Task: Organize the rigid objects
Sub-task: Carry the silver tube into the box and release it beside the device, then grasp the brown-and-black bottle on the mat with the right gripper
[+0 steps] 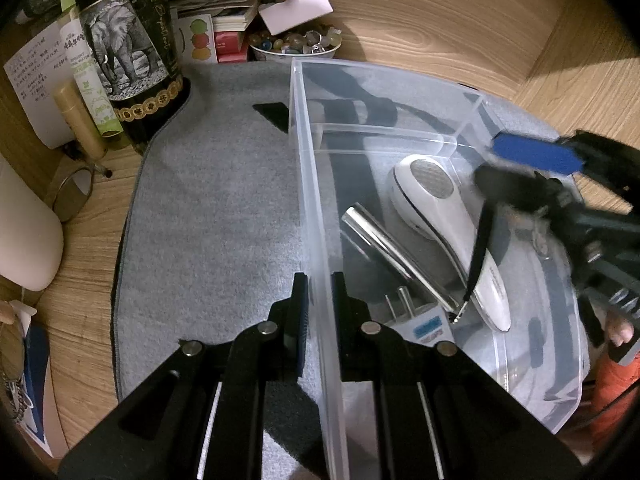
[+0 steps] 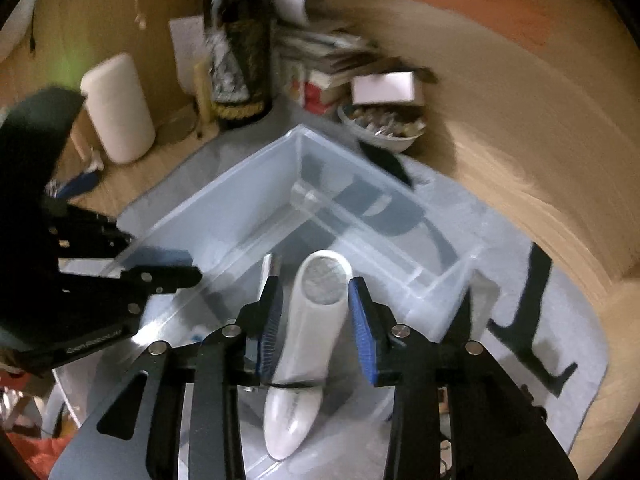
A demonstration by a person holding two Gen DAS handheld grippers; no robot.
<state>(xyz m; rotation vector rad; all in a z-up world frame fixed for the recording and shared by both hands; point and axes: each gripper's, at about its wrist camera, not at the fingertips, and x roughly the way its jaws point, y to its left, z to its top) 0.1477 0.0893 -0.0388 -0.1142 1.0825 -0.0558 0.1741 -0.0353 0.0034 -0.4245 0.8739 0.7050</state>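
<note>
Along the far left edge of the wooden surface stand a dark bottle with an elephant label and a stack of books, with a bowl of stones just beside them. A grey mat covers the middle of the surface and carries a clear plastic box. The left hand-held gripper is clamped on the box's near left wall, one finger outside and one inside. In the box lie a metal tube, a white plug and a white lint shaver (mesh head toward the far end). The right hand-held gripper straddles the shaver, its jaws parted and its blue pads clear of the body, with no earlier view to compare
</note>
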